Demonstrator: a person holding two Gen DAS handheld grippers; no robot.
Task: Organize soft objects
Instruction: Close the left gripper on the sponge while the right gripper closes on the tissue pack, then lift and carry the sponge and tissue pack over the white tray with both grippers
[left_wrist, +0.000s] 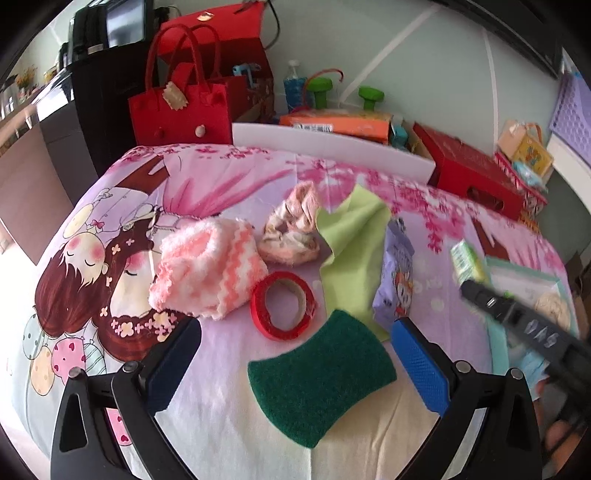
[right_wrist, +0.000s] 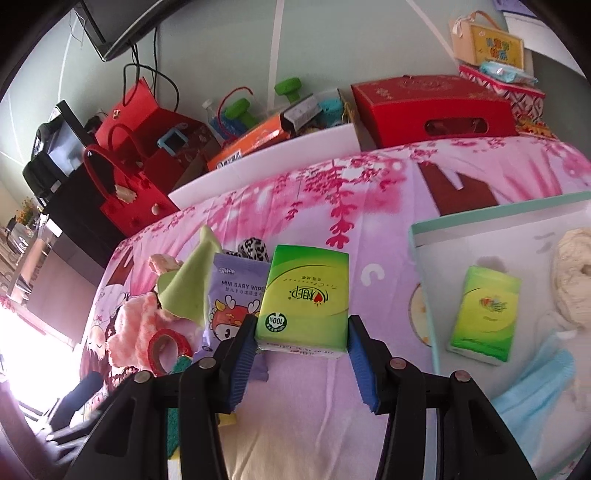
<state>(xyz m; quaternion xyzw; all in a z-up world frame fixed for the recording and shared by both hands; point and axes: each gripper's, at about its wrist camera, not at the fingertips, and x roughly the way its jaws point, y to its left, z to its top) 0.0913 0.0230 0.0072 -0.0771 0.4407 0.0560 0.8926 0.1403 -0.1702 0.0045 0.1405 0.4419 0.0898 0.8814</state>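
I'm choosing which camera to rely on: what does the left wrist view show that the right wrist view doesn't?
Only the left wrist view shows the whole green scouring pad and the open left gripper. Only the right wrist view shows the tray's contents: a second tissue pack and a blue face mask. Both show the red tape roll, baby wipes pack and the tissue pack in the right gripper.

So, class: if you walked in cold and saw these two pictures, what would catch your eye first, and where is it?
The green tissue pack stands out first, gripped between the blue pads of the right gripper above the cartoon bedsheet. A second green pack lies in the white tray to the right. In the left wrist view, a dark green scouring pad lies between the open left gripper's fingers, beside a red tape roll.
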